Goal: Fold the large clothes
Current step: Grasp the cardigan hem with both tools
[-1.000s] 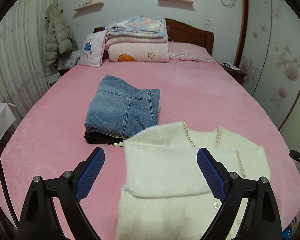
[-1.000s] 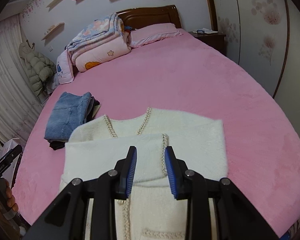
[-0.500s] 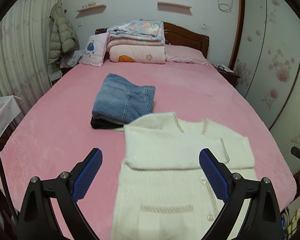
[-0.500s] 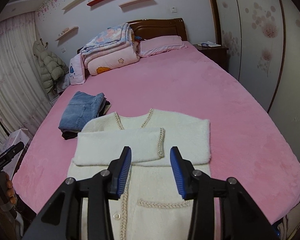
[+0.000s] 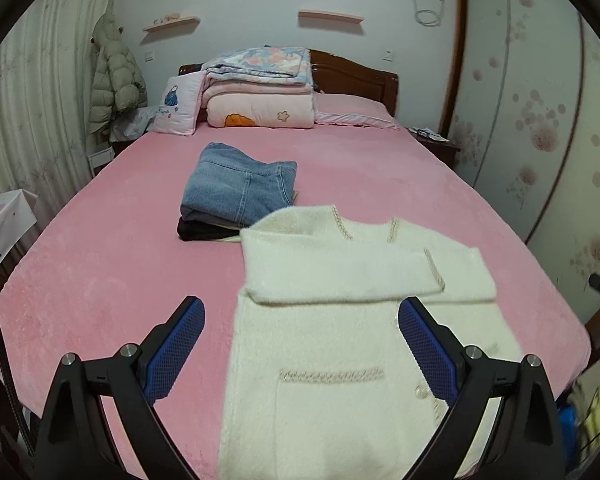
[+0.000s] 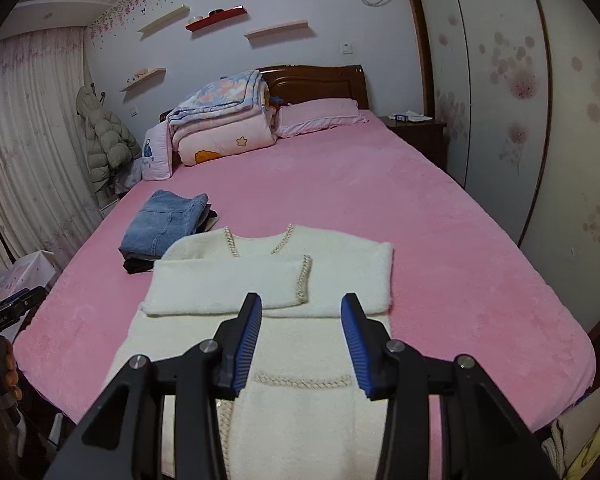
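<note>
On the pink bed (image 5: 100,272), the folded jeans (image 5: 238,192) lie at the left on a dark garment. Just right of them lies the white cardigan (image 5: 340,320), both sleeves folded across its chest. The left gripper (image 5: 300,332) and the right gripper (image 6: 300,336) hover above it, jaws apart, holding nothing.

Each claw (image 5: 302,344) (image 6: 302,344) has 2 black arms, silver screws and blue textured pads (image 5: 176,350).

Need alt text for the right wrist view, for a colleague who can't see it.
A cream cardigan lies flat on a pink bed, both sleeves folded across its chest, under the open right gripper. Folded jeans sit beyond its left shoulder.
</note>
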### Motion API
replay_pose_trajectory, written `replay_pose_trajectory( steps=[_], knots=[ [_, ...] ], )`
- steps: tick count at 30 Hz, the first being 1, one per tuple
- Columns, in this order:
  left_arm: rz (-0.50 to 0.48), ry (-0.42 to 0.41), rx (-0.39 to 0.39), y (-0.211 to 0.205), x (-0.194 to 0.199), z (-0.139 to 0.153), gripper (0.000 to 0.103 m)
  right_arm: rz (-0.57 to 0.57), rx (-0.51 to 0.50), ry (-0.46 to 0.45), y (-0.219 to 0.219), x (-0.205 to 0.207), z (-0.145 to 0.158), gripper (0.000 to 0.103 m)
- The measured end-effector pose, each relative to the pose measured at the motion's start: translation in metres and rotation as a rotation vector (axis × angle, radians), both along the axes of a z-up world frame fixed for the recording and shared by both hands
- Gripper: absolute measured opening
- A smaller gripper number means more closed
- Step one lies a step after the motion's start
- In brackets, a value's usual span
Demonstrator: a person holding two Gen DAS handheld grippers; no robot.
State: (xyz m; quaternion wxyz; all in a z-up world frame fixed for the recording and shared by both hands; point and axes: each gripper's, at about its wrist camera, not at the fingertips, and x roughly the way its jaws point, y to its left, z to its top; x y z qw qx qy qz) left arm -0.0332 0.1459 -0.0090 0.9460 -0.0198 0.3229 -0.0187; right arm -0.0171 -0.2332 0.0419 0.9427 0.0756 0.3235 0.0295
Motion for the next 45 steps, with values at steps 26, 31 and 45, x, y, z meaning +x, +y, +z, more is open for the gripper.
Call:
replay_pose_trajectory(
  steps=[26, 31, 45],
  knots=[
    [-0.070, 0.450, -0.306, 0.116, -0.062, -0.230, 0.076, 0.117, 0.170, 0.490, -0.080, -0.059, -0.226, 0.042],
    [-0.140, 0.478, -0.309, 0.101, -0.066, -0.239, 0.076, 0.148, 0.230, 0.517, -0.089, -0.067, -0.237, 0.042],
    [-0.186, 0.516, -0.364, 0.095, -0.063, -0.255, 0.077, 0.130, 0.261, 0.576, -0.105, -0.075, -0.261, 0.041]
  ],
)
